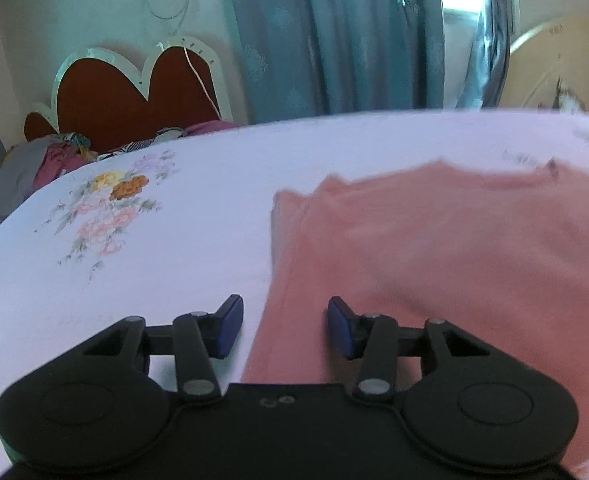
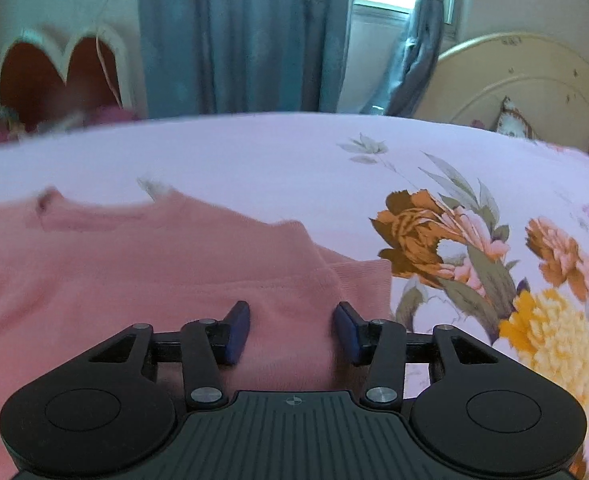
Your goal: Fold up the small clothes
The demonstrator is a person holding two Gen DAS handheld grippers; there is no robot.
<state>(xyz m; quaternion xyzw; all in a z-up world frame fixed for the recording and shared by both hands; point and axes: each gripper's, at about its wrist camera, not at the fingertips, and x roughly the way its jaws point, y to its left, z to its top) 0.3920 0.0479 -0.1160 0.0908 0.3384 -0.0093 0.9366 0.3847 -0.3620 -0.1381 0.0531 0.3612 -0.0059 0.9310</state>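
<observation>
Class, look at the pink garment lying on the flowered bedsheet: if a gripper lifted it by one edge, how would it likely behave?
The pink garment would probably droop: it is soft knit cloth lying flat in layers. It looks light and thin, so it should lift easily. Pushed, it would likely bunch and wrinkle on the bedsheet rather than slide as one piece.

A pink top (image 1: 434, 256) lies flat on a bed. It is soft and all one color. It looks folded: one layer of cloth lies over another. In the left wrist view its left side runs as a long straight edge, with a lower layer peeking out at the far corner. In the right wrist view a small ribbed part (image 2: 360, 280) sticks out on the right side, like a cuff or hem. The far edge is blurry.
</observation>
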